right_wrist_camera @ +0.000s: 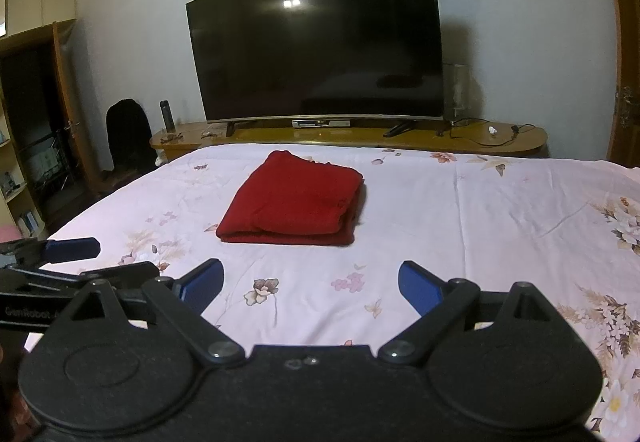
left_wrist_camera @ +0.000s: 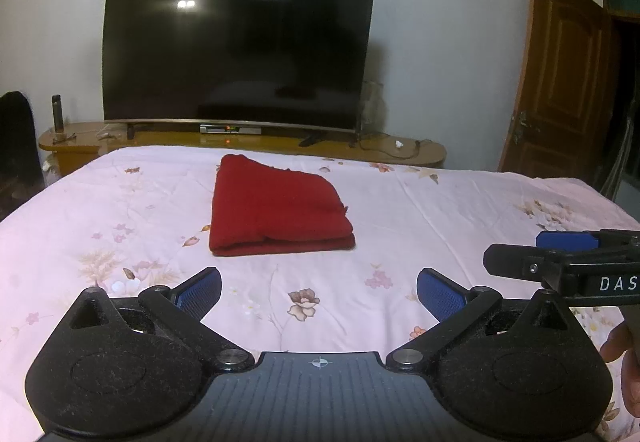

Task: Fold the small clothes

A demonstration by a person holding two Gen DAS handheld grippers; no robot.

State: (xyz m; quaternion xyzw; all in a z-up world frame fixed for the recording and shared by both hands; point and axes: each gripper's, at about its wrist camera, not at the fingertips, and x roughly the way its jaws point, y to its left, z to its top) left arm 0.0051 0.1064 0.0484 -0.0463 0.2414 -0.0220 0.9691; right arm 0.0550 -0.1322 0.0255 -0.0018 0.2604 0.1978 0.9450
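Observation:
A red garment (left_wrist_camera: 278,203) lies folded into a thick rectangle on the pink floral bedsheet (left_wrist_camera: 460,209), toward the far end of the bed; the right wrist view shows the red garment (right_wrist_camera: 296,203) too. My left gripper (left_wrist_camera: 319,290) hovers open over the sheet, short of the garment, with nothing between its blue pads. My right gripper (right_wrist_camera: 310,284) is likewise open and empty, held back from the garment. In the left wrist view the right gripper (left_wrist_camera: 560,254) shows side-on at the right edge. The left gripper (right_wrist_camera: 64,254) appears at the right wrist view's left edge.
A large dark television (left_wrist_camera: 236,45) stands on a long wooden stand (left_wrist_camera: 400,149) beyond the bed's far edge. A bottle (left_wrist_camera: 57,113) and cables lie on the stand. A wooden door (left_wrist_camera: 560,81) stands at the right; shelves (right_wrist_camera: 20,181) at the left.

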